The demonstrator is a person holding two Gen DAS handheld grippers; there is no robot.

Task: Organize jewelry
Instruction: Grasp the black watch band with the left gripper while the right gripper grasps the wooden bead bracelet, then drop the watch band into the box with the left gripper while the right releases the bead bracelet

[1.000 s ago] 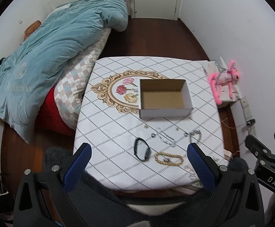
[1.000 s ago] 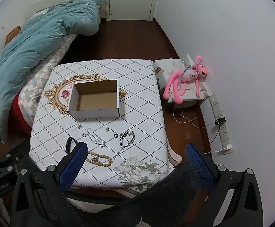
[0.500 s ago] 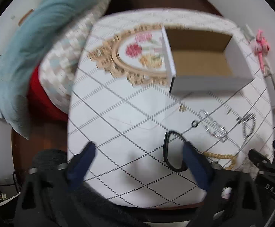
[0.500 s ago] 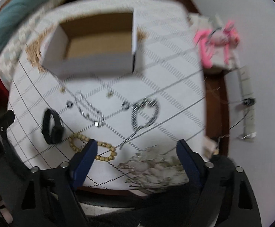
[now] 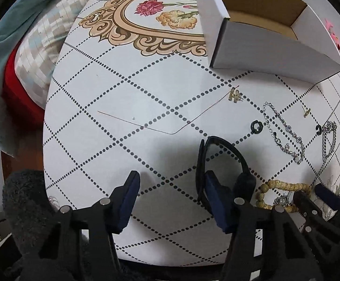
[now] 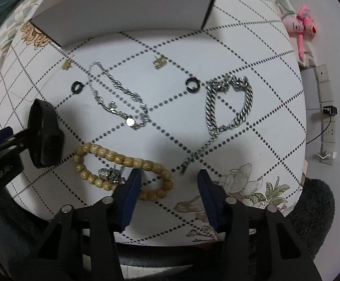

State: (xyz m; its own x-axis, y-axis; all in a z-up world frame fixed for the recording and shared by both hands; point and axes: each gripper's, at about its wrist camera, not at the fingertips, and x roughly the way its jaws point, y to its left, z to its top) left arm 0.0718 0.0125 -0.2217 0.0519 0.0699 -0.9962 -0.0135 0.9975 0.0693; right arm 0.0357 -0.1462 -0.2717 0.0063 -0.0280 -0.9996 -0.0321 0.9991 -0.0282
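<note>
The white cardboard box [image 5: 268,46] stands open-topped at the far side of the table [image 5: 113,89], which is covered by a white cloth with dotted diamond lines, and the jewelry lies spread on the cloth on the near side of the box. Just in front of the box sit two small gold earrings [image 6: 160,62], then two dark rings [image 6: 193,85], with a thin silver chain bracelet [image 6: 118,96] between the rings. To the right of the box's near corner, further toward the table edge, lies a heavy silver curb-link bracelet [image 6: 228,103]. Nearest the table edge, well apart from the box, is a wooden bead bracelet [image 6: 123,164] with a small silver charm. The left gripper [image 5: 170,196] is low over the cloth with its jaws apart, its right finger [image 5: 216,201] inside the loop of a black band bracelet [image 5: 223,154], the left finger outside it. The right gripper [image 6: 170,187] hovers with its jaws apart and holds nothing, its left finger over the bead bracelet's right end.
</note>
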